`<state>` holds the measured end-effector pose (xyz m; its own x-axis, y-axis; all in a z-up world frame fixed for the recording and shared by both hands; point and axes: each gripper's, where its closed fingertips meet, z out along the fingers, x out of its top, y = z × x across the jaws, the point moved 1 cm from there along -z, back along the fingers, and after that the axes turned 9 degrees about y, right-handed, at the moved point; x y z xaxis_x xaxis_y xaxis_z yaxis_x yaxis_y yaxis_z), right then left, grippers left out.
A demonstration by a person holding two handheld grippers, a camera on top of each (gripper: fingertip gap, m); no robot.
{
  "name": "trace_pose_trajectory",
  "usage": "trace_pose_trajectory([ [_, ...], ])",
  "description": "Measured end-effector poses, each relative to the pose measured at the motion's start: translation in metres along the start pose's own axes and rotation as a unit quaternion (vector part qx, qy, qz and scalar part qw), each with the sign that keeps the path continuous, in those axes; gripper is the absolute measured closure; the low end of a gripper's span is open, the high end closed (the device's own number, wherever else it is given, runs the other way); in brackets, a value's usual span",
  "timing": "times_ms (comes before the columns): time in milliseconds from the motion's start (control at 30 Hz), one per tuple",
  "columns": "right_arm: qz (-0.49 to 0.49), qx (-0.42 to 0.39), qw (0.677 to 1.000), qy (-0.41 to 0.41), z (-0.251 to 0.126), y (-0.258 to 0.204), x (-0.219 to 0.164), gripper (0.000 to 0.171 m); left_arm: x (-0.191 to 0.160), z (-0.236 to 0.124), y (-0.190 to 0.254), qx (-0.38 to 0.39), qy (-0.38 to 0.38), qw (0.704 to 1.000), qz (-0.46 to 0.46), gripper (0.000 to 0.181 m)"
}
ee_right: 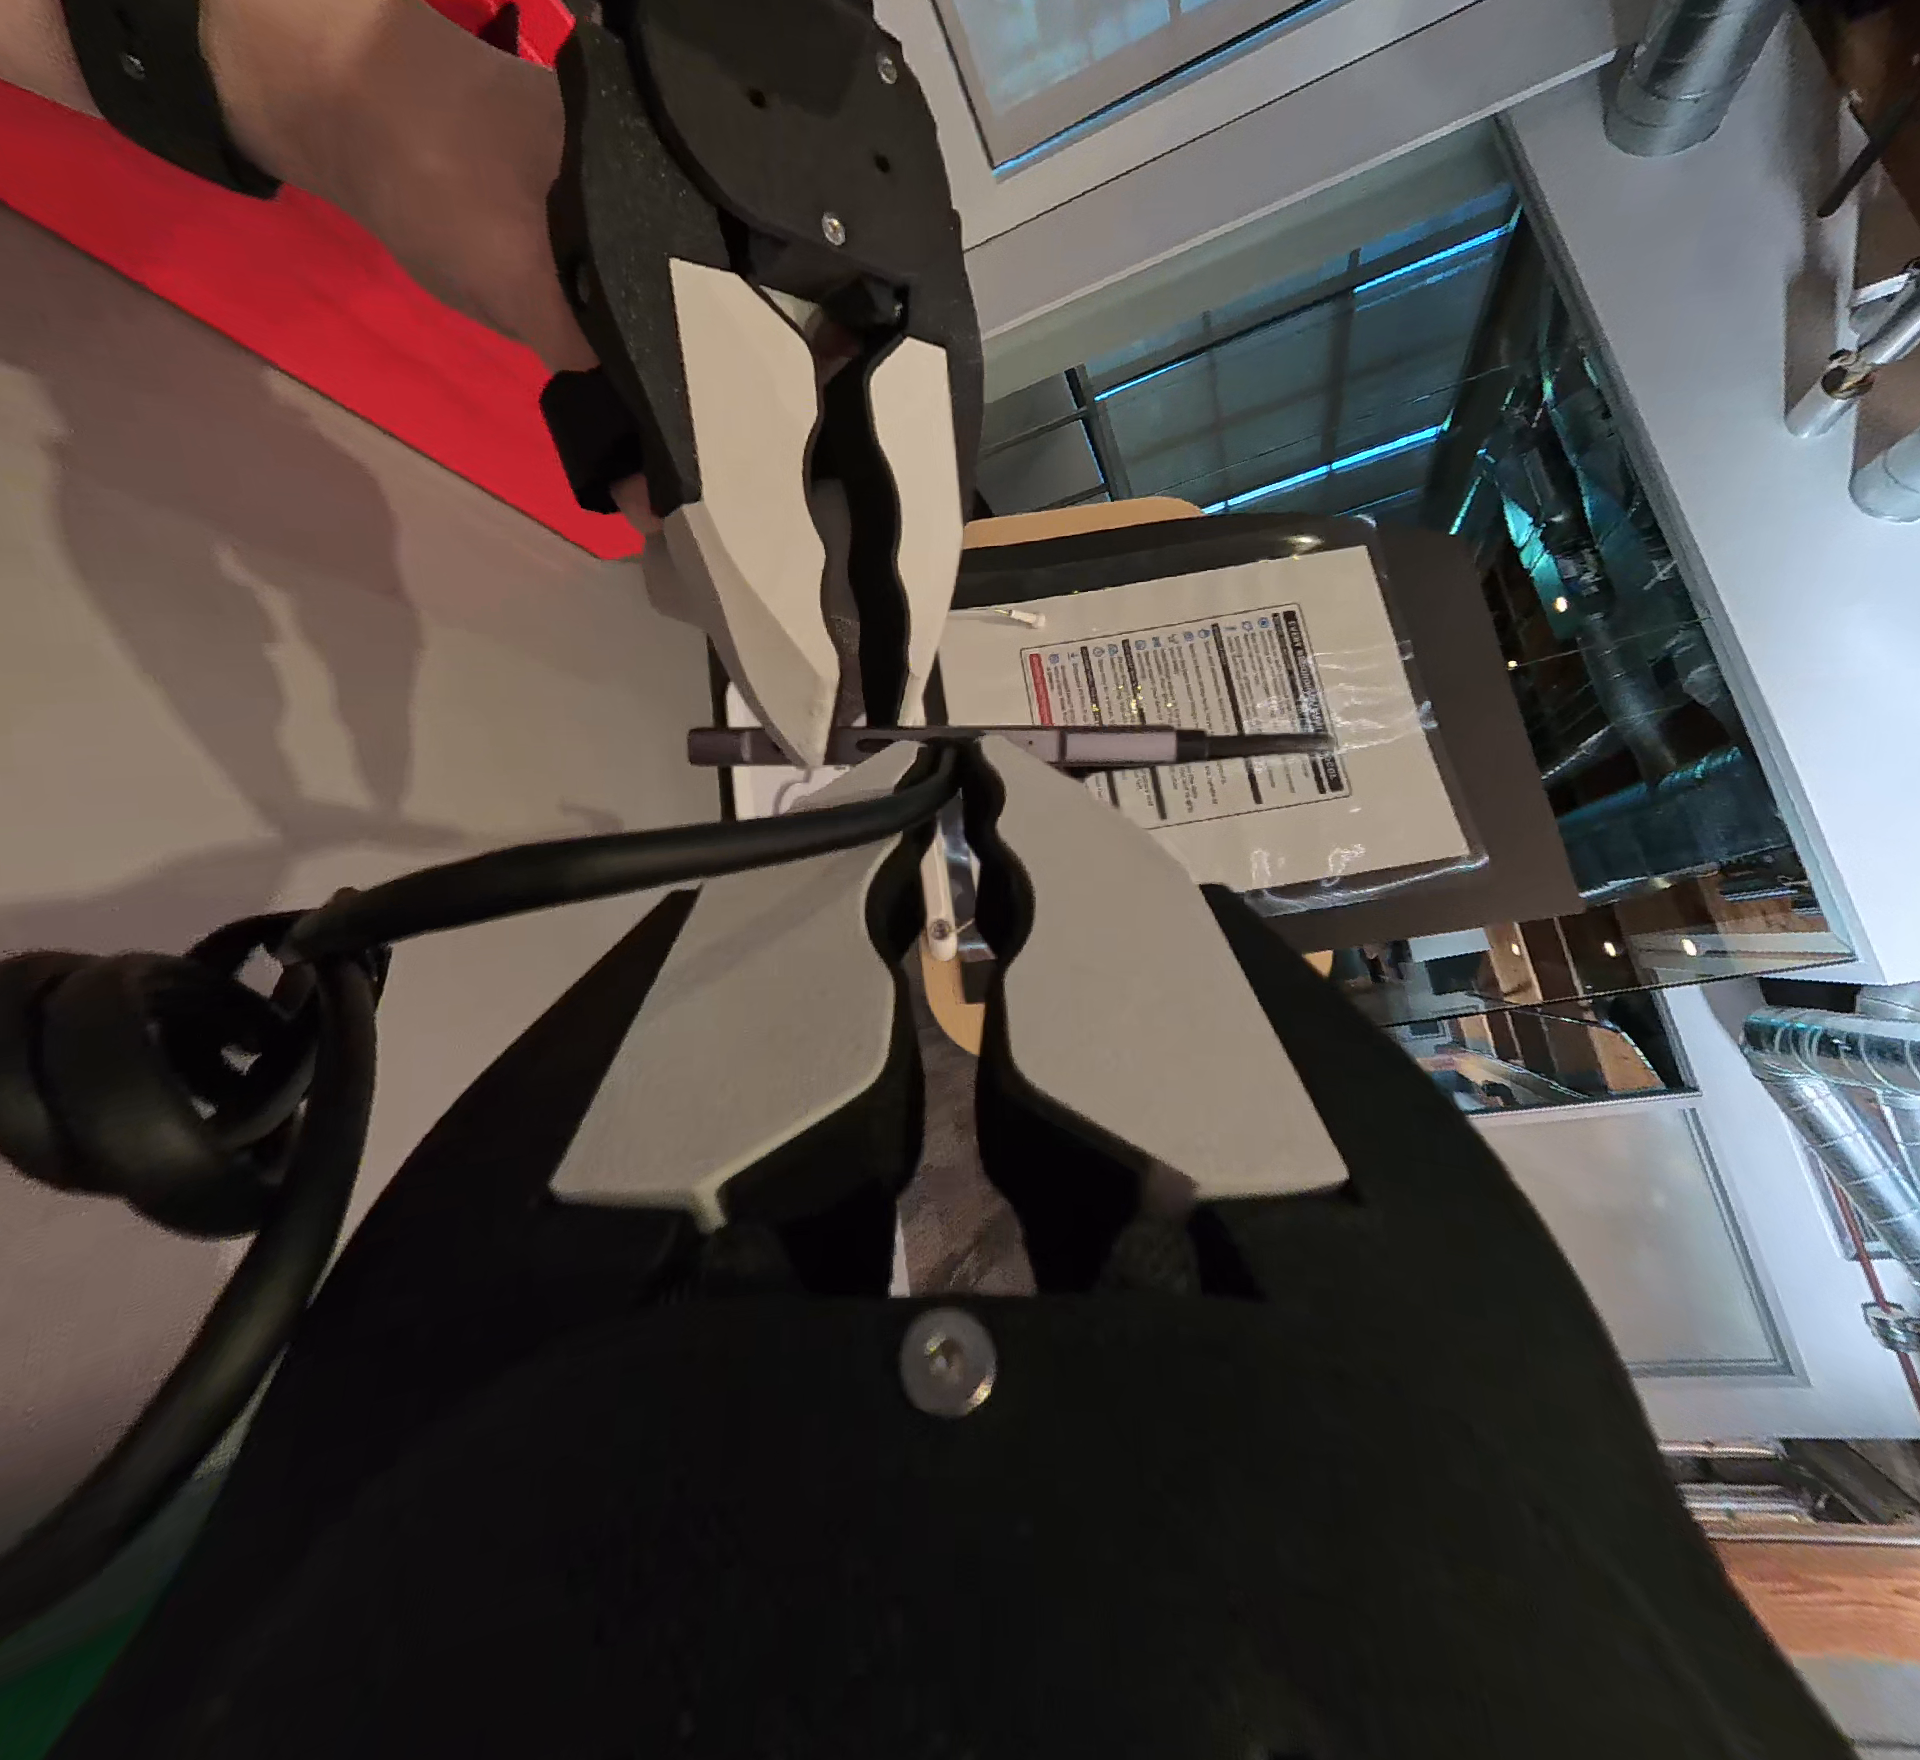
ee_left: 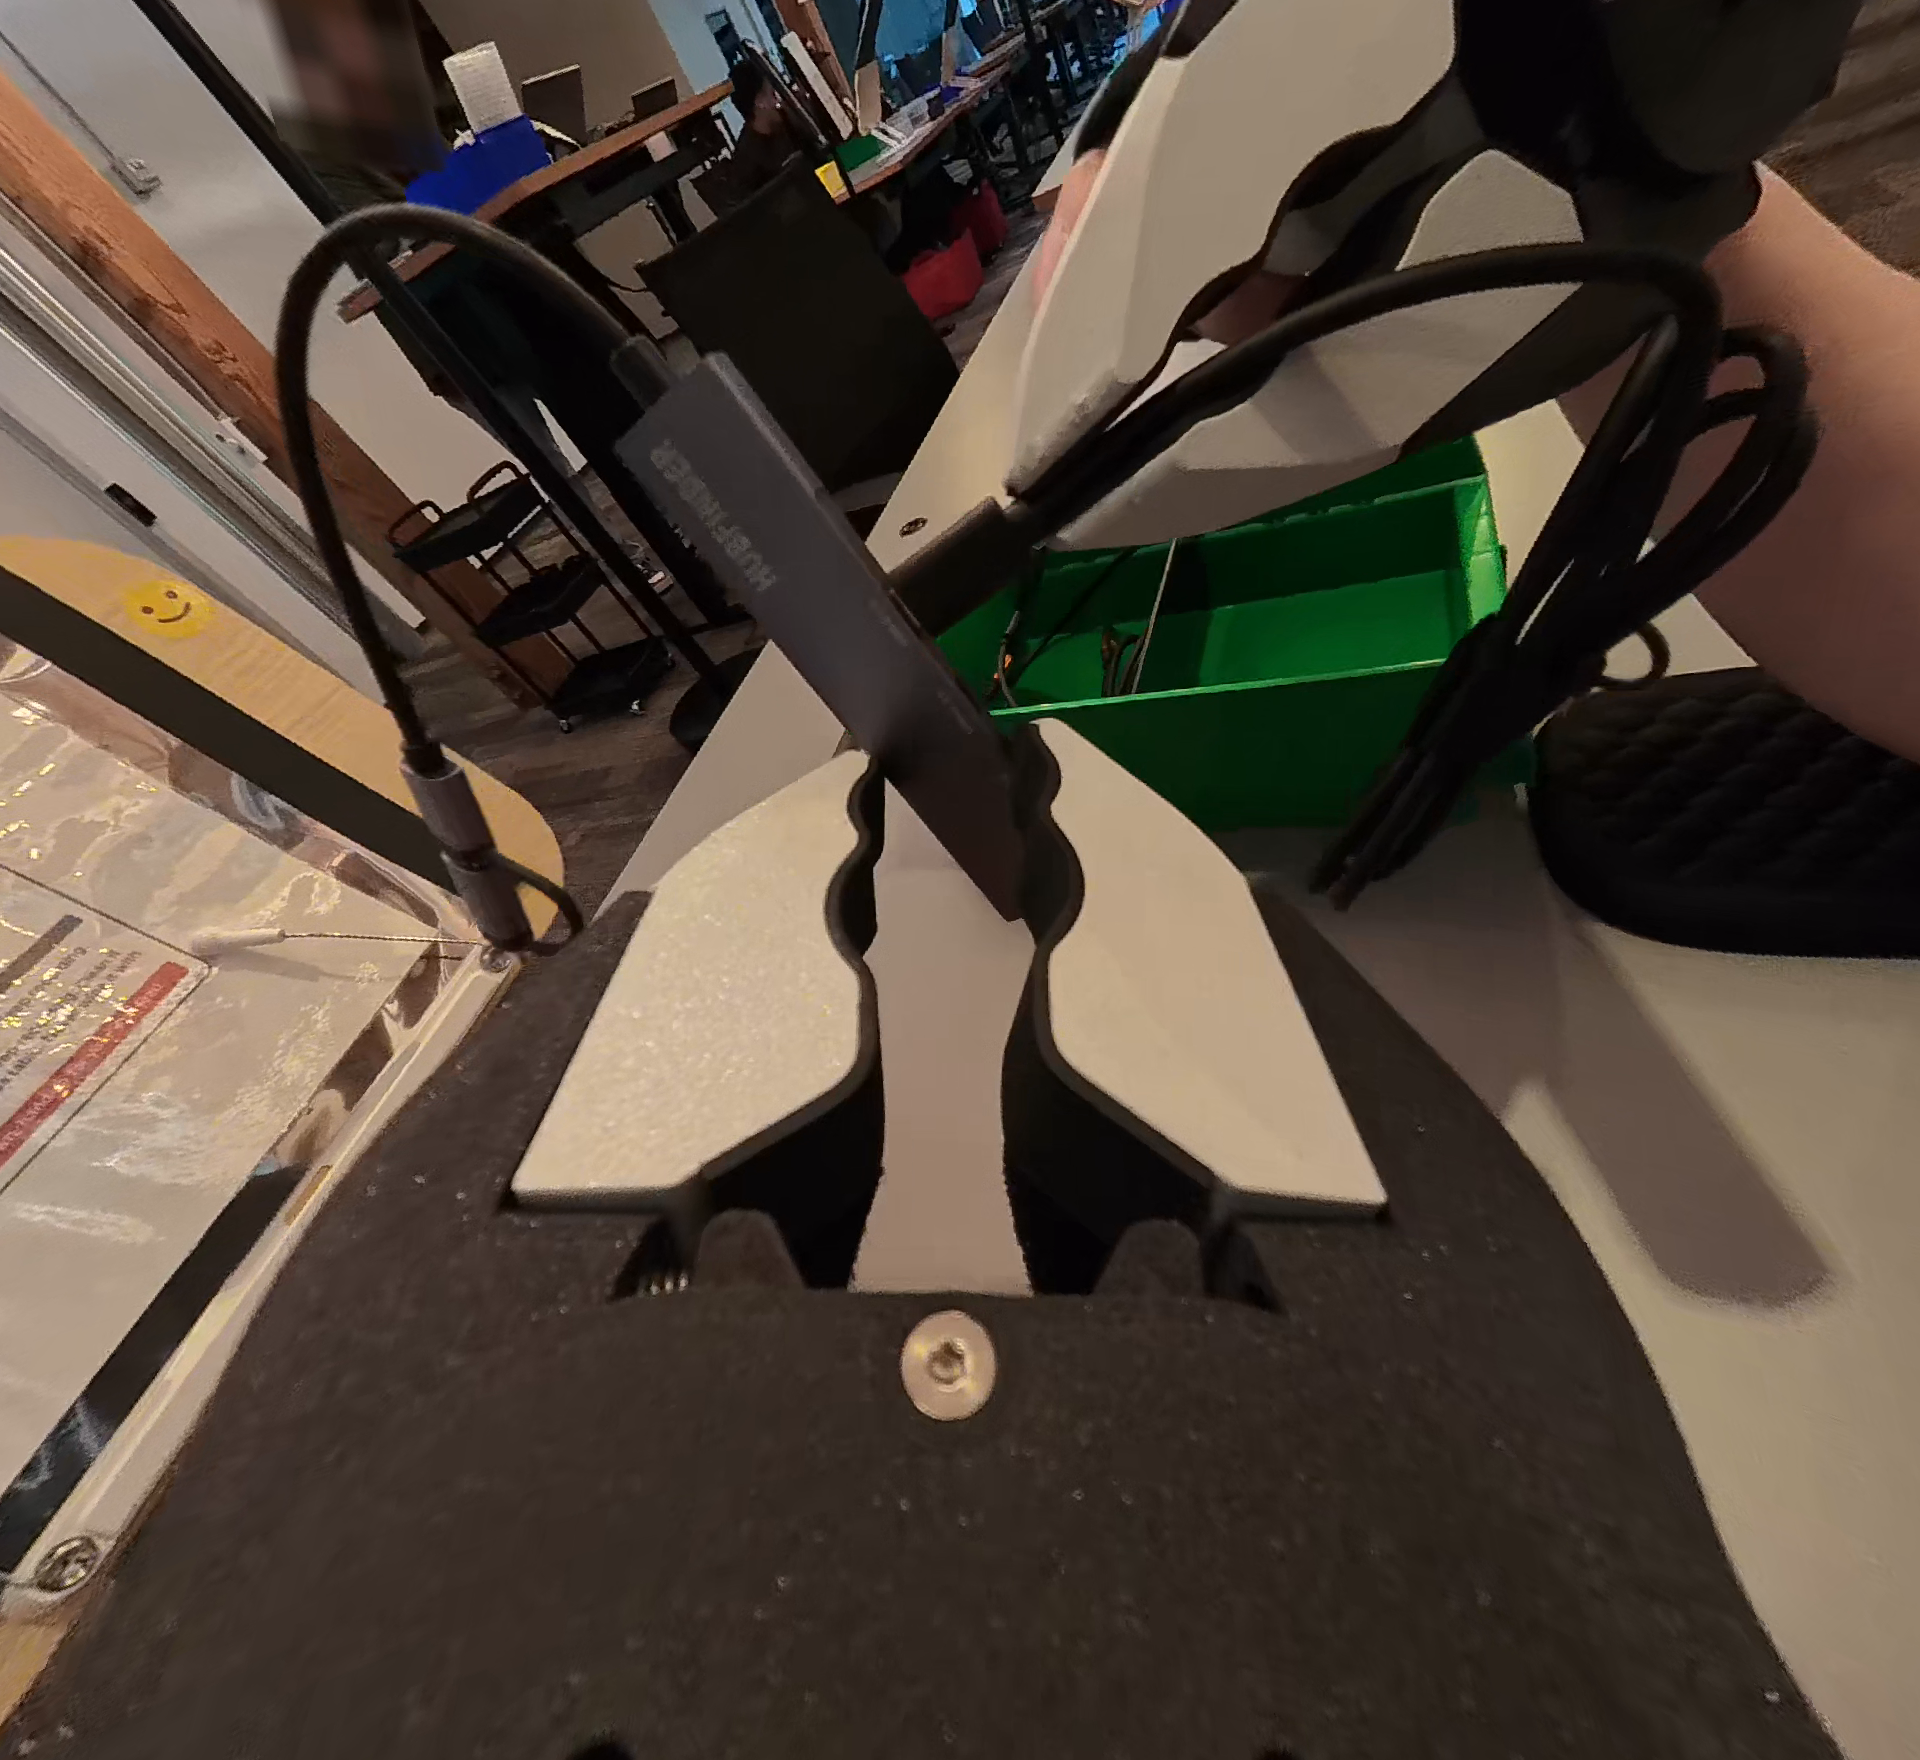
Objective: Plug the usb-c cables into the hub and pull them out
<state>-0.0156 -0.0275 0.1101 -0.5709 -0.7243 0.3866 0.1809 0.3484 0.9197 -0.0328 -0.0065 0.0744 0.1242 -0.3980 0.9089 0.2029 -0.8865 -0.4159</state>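
Note:
My left gripper [ee_left: 951, 760] is shut on the lower end of a slim grey hub [ee_left: 790, 567], which it holds tilted up and to the left above the white table [ee_left: 1558, 1035]. The hub's own short lead [ee_left: 312, 463] loops down to the left. My right gripper [ee_left: 1029, 479] comes in from the upper right. It is shut on the plug [ee_left: 966, 536] of a black USB-C cable [ee_left: 1351, 308], and the plug's tip meets the hub's side. In the right wrist view my right gripper [ee_right: 951, 770] pinches the cable [ee_right: 623, 853] against the edge-on hub [ee_right: 1122, 746], below the left gripper [ee_right: 862, 723].
A green divided bin [ee_left: 1247, 744] stands behind the hub. The cable's coiled bundle [ee_left: 1558, 619] hangs at the right, over a black quilted pad [ee_left: 1714, 806]. A red bin [ee_right: 260, 256] lies beyond the left hand. A laminated sheet [ee_right: 1247, 671] sits past the table's edge. Tip to tip, the grippers are about 4 cm apart.

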Motion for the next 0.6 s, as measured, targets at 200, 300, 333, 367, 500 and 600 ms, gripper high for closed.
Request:
trace_pose_trajectory([
  [200, -0.005, -0.011, 1.0, 0.01, -0.001, 0.003, 0.003, 0.165, 0.005, -0.002, 0.0, 0.004, 0.001, 1.0, 0.002, 0.158],
  [300, -0.011, -0.013, 1.0, 0.016, -0.004, 0.004, 0.005, 0.165, 0.008, -0.003, 0.0, -0.003, 0.009, 1.0, -0.01, 0.158],
  [333, -0.014, -0.018, 0.999, 0.025, -0.005, 0.005, 0.008, 0.165, 0.011, -0.004, 0.001, -0.01, 0.022, 0.999, -0.025, 0.157],
  [367, -0.021, -0.028, 0.999, 0.034, -0.007, 0.008, 0.011, 0.165, 0.016, -0.005, 0.0, -0.018, 0.043, 0.998, -0.047, 0.158],
  [500, -0.017, -0.046, 0.995, 0.083, -0.017, 0.015, 0.026, 0.166, 0.04, -0.017, 0.004, -0.09, 0.118, 0.976, -0.158, 0.153],
  [600, 0.007, -0.042, 0.99, 0.136, -0.028, 0.018, 0.04, 0.166, 0.055, -0.029, 0.005, -0.136, 0.154, 0.949, -0.238, 0.151],
])
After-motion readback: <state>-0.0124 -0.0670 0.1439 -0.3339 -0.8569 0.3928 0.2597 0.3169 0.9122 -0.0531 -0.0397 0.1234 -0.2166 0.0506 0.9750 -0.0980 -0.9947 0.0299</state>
